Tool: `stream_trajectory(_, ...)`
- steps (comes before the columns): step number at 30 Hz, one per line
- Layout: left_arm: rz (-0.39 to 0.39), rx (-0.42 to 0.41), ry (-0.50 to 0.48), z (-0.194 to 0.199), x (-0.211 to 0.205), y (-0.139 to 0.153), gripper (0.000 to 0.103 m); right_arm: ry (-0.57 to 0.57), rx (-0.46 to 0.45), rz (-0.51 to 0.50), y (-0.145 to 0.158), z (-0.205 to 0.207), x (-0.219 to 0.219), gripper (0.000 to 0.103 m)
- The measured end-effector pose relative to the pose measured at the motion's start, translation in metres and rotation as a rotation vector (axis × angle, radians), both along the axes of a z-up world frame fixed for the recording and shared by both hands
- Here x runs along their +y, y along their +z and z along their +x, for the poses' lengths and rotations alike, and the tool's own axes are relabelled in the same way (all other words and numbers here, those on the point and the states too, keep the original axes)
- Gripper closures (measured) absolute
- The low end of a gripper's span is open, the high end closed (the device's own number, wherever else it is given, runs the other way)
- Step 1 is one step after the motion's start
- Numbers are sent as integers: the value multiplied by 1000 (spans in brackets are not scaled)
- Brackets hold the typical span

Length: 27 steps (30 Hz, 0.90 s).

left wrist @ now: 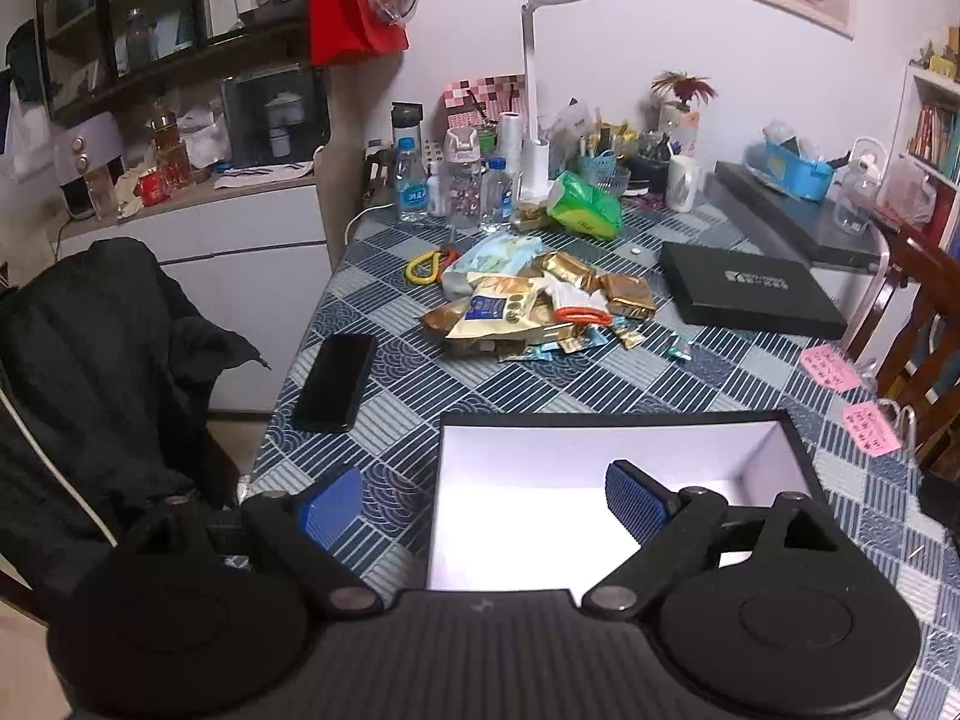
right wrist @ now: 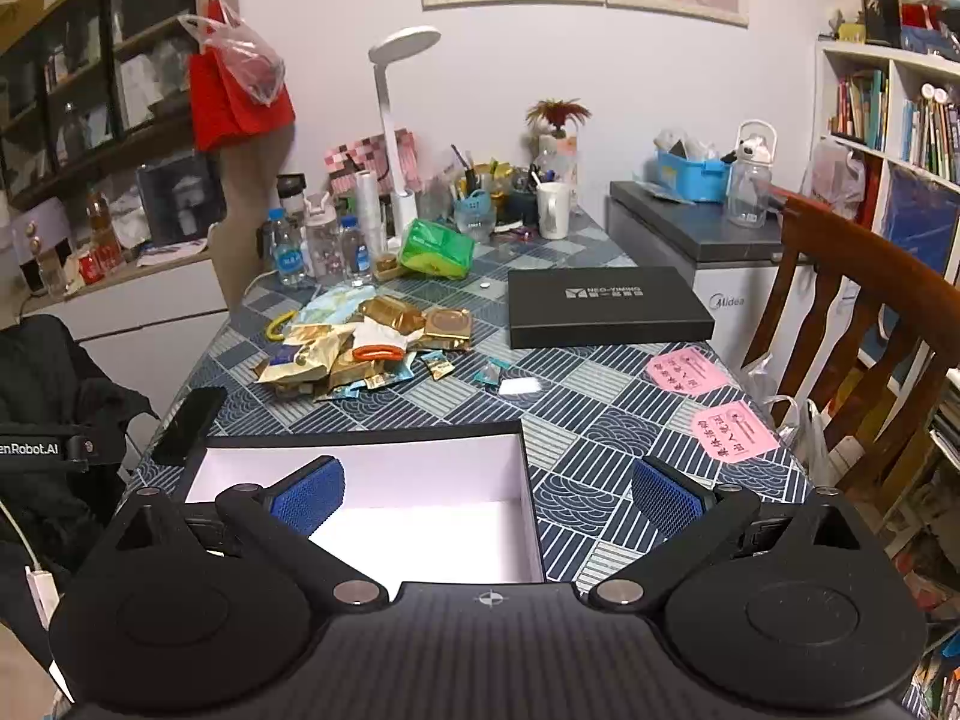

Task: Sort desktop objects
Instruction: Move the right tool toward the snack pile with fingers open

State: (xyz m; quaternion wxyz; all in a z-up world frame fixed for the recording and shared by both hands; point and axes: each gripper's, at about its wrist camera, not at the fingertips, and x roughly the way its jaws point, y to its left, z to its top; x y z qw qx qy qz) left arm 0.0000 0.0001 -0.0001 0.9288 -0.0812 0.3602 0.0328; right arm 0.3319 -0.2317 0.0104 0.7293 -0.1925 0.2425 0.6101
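Note:
An open black box with a white inside (left wrist: pixel 600 438) (right wrist: pixel 360 438) lies at the table's near edge, empty. Beyond it is a heap of gold and teal snack packets (left wrist: pixel 528 312) (right wrist: pixel 360 342) with an orange-handled white item (left wrist: pixel 579 306) (right wrist: pixel 378 353) on top. My left gripper (left wrist: pixel 480 504) is open above the box's left wall, holding nothing. My right gripper (right wrist: pixel 486 498) is open above the box's right wall, holding nothing. A loose teal packet (right wrist: pixel 489 371) and a small white piece (right wrist: pixel 519 386) lie right of the heap.
A black phone (left wrist: pixel 336 381) lies left of the box. The black box lid (left wrist: pixel 750 297) (right wrist: pixel 606 306) lies at right. Pink notes (right wrist: pixel 732 429), yellow-handled scissors (left wrist: pixel 429 264), bottles (left wrist: pixel 414 186), a green packet (left wrist: pixel 585 207), a desk lamp (left wrist: pixel 534 120), a wooden chair (right wrist: pixel 870 324).

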Motion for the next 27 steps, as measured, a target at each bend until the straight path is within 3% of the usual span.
stream_trajectory(6,-56,-27,14,-11,9,-8,0,-6,10,-1,3,1,-3,0)
stream_trajectory(10,-53,-17,97,-16,1,-15,0,-25,-5,15,7,-3,-7,0)
stream_trajectory(14,52,39,133,-9,-4,-10,0,-2,16,30,9,-4,-11,0)
stream_trajectory(18,86,77,123,-5,-7,-3,0,22,26,30,13,-7,-8,0)
stream_trajectory(21,154,124,98,0,-14,0,0,26,28,31,16,-8,-6,0)
stream_trajectory(23,159,151,46,3,-17,0,0,26,33,34,18,-7,-5,0)
stream_trajectory(27,71,120,26,2,-13,-5,0,24,43,41,21,-5,-4,0)
